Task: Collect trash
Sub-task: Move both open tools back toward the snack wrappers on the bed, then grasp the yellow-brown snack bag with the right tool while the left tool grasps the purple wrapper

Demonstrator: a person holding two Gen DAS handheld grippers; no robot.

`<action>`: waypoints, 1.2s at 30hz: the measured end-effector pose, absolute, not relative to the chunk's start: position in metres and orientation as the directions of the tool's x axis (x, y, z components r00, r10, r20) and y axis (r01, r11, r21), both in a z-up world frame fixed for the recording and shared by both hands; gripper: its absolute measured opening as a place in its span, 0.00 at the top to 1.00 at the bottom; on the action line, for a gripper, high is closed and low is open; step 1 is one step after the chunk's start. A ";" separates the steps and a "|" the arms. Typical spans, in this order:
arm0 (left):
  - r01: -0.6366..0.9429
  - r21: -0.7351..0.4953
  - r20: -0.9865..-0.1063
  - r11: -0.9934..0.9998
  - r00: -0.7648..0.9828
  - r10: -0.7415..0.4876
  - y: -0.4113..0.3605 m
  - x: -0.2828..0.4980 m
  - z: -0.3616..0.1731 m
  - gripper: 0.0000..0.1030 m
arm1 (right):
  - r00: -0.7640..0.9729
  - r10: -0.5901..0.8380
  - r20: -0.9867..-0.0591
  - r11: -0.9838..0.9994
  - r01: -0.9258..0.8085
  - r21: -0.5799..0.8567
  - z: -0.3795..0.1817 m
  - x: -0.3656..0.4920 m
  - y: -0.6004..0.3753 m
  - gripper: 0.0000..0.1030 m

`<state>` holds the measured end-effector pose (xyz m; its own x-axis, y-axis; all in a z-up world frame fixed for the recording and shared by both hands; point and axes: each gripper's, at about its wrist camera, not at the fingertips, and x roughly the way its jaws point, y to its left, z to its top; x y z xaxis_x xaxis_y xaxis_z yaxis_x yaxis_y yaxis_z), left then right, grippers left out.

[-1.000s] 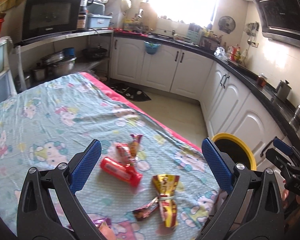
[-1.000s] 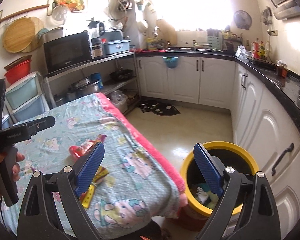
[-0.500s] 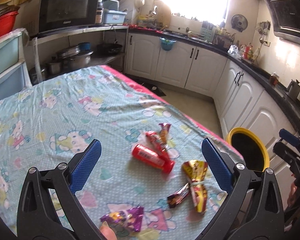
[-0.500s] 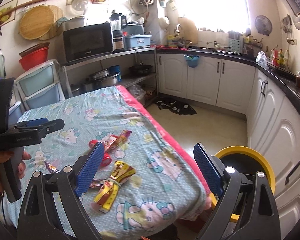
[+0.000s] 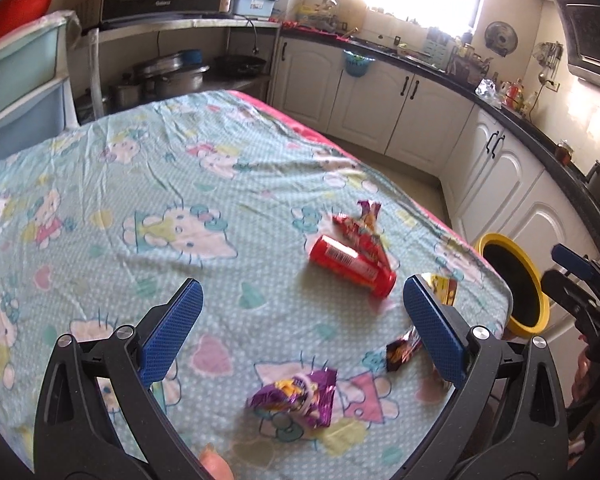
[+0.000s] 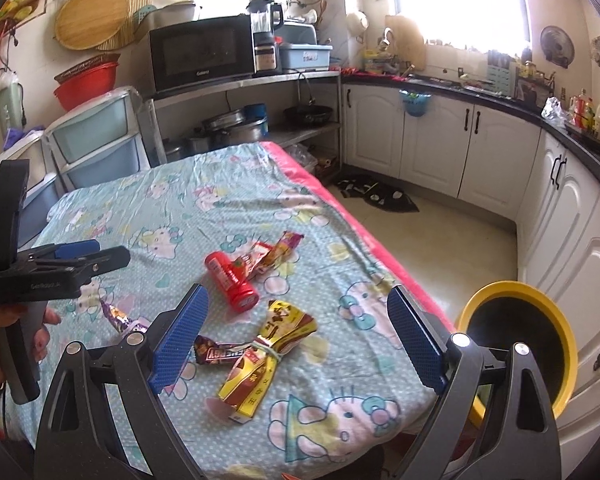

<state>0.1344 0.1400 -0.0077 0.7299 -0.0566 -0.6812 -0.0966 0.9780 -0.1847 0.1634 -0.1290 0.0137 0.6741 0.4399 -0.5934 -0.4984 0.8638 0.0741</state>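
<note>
Your right tool point(image 6: 296, 338), jaws apart and empty, hovers directly over the yellow wrapper point(image 6: 266, 354) lying lengthwise toward you on the surface point(image 6: 204, 200), nearer than your left tool point(image 5: 300, 326), also spread wide.

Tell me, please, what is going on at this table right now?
A person holds a gripper in each hand above a cloth-covered table strewn with trash. The left gripper and right gripper are both open and empty. A red tube, a yellow wrapper and a purple wrapper lie uncollected; the yellow bin stands beside the table.
</note>
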 end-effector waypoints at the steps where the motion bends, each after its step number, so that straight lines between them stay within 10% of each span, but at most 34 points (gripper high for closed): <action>1: -0.097 -0.191 -0.685 0.977 0.726 -0.062 0.142 0.133 -0.010 0.10 | 0.666 0.440 -0.602 0.863 -0.499 0.079 0.011 0.165 -0.127 0.14; 25: -0.100 -0.340 -0.742 0.935 0.639 -0.202 0.149 0.122 -0.067 0.11 | 0.522 0.408 -0.749 0.867 -0.478 0.140 -0.053 0.198 -0.096 0.15; 36: -0.079 -0.308 -0.776 0.948 0.598 -0.202 0.139 0.118 -0.080 0.66 | 0.449 0.388 -0.805 0.883 -0.431 0.186 -0.078 0.219 -0.087 0.34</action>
<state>0.1179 0.1393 -0.0796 0.5978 -0.2024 -0.7757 -0.0792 0.9480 -0.3084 0.2189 -0.0874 -0.0780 0.4486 0.3884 -0.8049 -0.4312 0.8829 0.1858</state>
